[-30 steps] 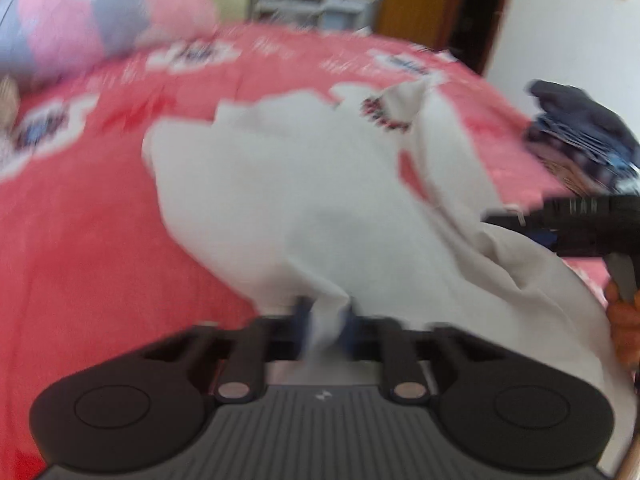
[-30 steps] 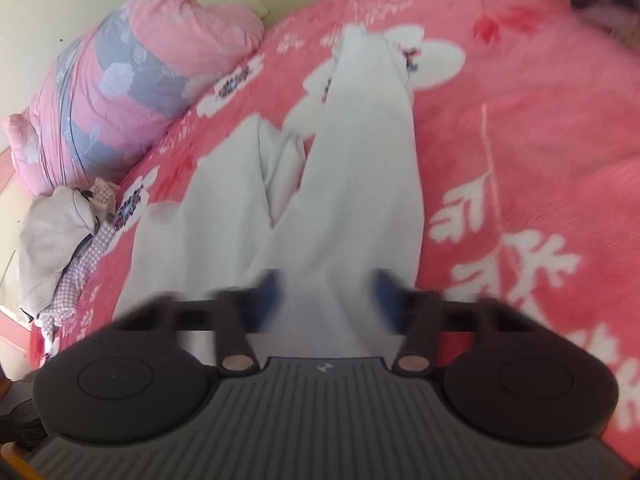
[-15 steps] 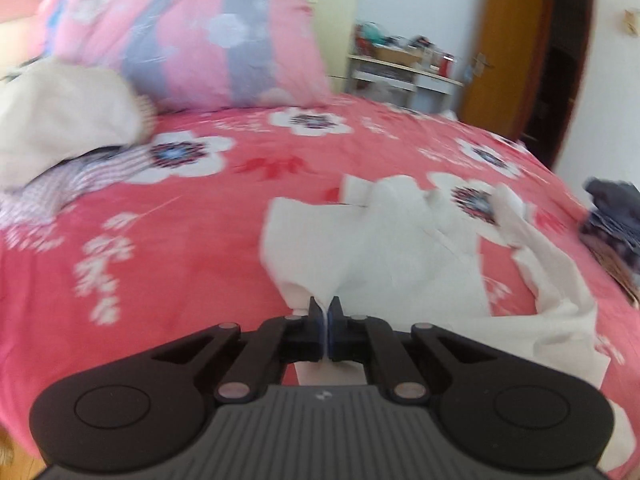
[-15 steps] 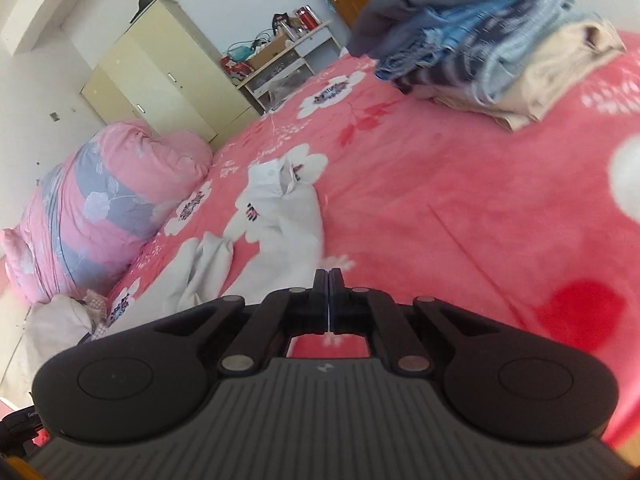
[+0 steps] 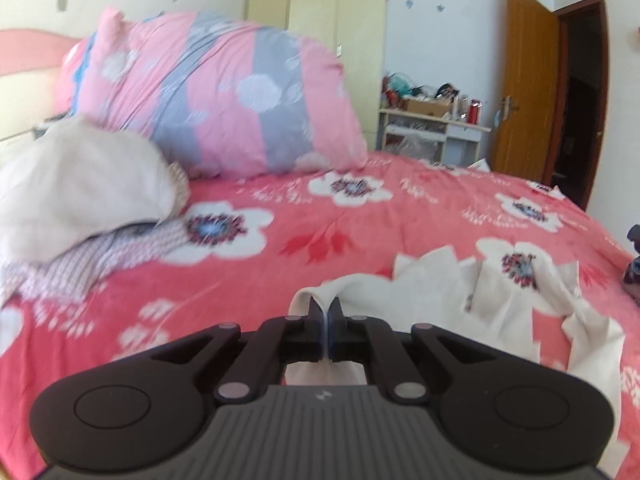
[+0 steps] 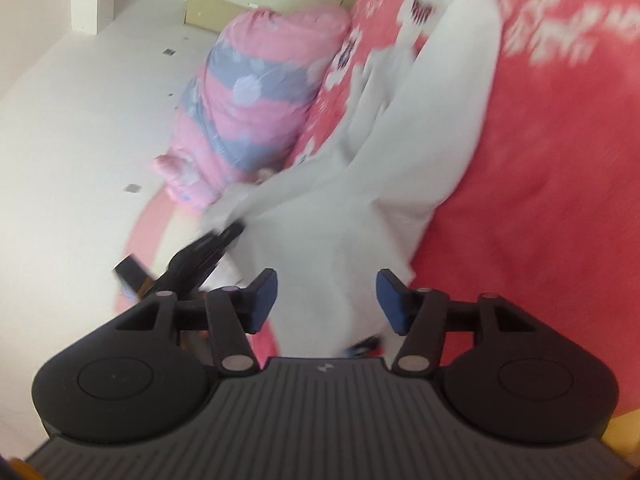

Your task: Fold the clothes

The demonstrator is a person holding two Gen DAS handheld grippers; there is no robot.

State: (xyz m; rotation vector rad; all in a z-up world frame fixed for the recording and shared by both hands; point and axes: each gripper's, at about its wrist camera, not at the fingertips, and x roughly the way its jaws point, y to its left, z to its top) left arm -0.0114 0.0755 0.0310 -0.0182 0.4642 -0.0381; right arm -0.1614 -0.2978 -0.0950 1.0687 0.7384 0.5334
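A white garment lies crumpled on the red flowered bedcover, to the right of my left gripper. That gripper is shut on a raised fold of the garment's edge. In the right wrist view, which is rolled sideways, the same white garment stretches away along the bed. My right gripper has its jaws opening, with the white cloth between them but neither blue pad pressing on it. The left gripper shows there too, blurred, at the cloth's left corner.
A big pink and grey bedding roll stands at the bed's head, with a beige garment over checked cloth beside it. Dark clothes sit at the right edge. A wardrobe, a cluttered desk and an open door lie beyond.
My left gripper rose and tilted up, still pinching the white cloth. My right gripper swung from the folded pile back to the white garment, rolled over, and went from shut to open.
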